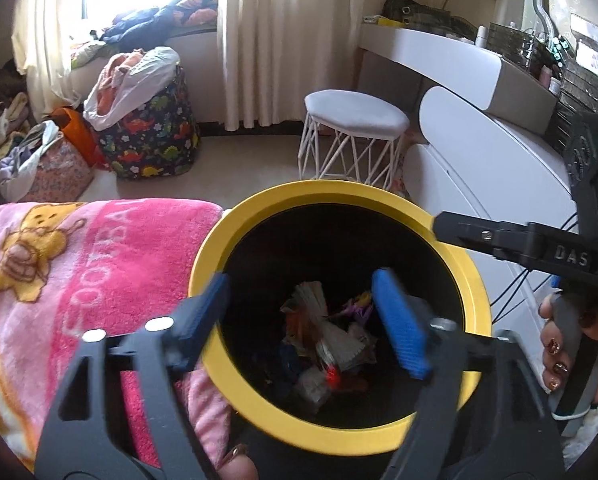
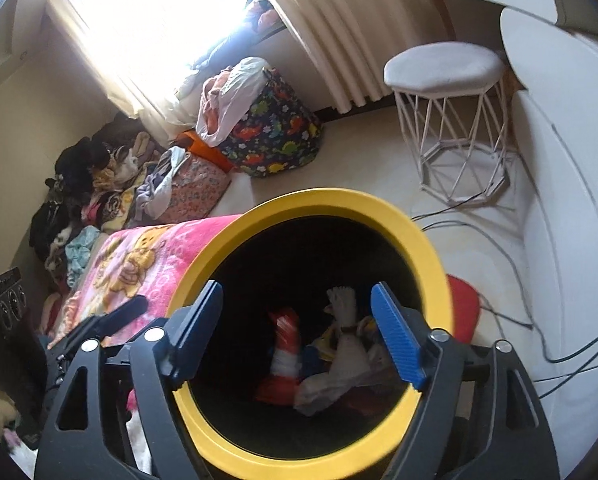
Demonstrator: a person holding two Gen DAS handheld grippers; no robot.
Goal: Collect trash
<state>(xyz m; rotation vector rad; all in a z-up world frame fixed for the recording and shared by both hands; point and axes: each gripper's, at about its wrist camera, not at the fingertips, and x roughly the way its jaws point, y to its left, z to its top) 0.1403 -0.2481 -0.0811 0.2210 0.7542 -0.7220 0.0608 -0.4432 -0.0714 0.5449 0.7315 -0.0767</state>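
Hovering both tools over the yellow-rimmed bin (image 1: pixel 339 200), you have the left gripper (image 1: pixel 303 320) spread wide with nothing between its blue pads (image 1: pixel 399 324), and the right gripper (image 2: pixel 299 332) likewise wide and empty. The trash (image 1: pixel 331 344) lies at the bottom of the bin: crumpled paper, wrappers and a red-and-white piece (image 2: pixel 285 356), all loose in the dark interior. From how things lie, this load looks delivered, since neither claw carries anything. What is left is hard to judge: the pink blanket (image 1: pixel 99 264) beside the bin shows no obvious litter, and the heaps of clothes (image 2: pixel 99 192) by the window look like laundry, not rubbish. You would probably scan the floor near the white stool (image 2: pixel 447 72) next.
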